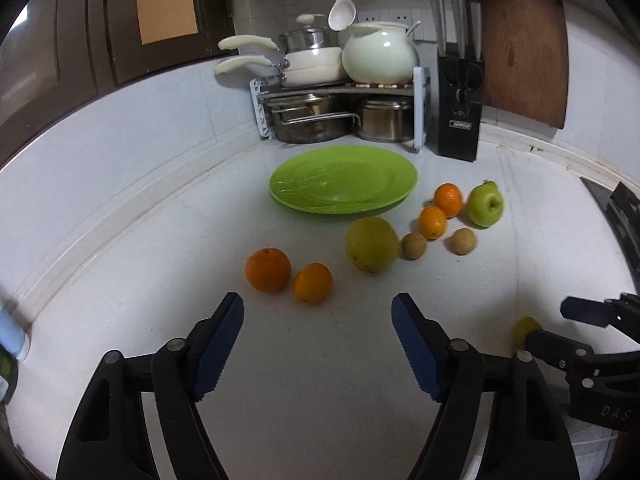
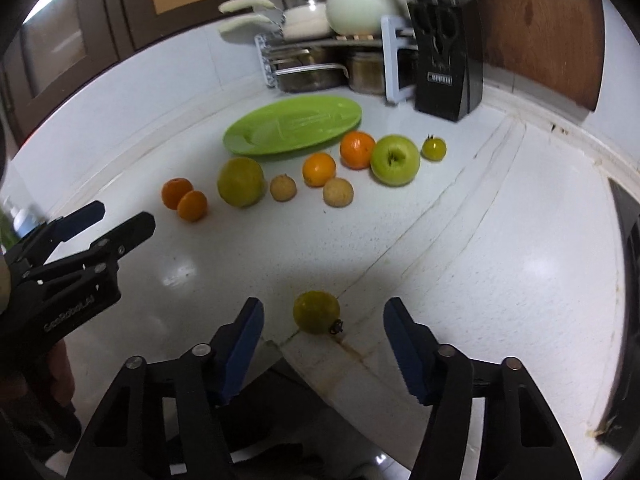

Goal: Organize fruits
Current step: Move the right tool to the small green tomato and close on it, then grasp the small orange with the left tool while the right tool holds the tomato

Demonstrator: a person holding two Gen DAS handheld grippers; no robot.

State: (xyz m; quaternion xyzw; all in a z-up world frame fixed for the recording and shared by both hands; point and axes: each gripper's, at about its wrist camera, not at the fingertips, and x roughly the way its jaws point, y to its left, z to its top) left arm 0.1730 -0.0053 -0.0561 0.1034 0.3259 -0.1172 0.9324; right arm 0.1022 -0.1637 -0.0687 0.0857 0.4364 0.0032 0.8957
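Four oranges [image 2: 318,169], two green tomatoes [image 2: 316,312], two longans [image 2: 338,192], one apple [image 2: 395,160], one plate [image 2: 292,124]

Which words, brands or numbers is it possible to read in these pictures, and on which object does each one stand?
"GeoRoboLAI", as far as it can be read, in white letters on the black body of the left claw, seen from the right wrist.
"DAS", cut off at the picture's edge, on the body of the right claw, seen from the left wrist.
Silver label on the knife block: blurred, not readable.
Nothing readable on the green plate.
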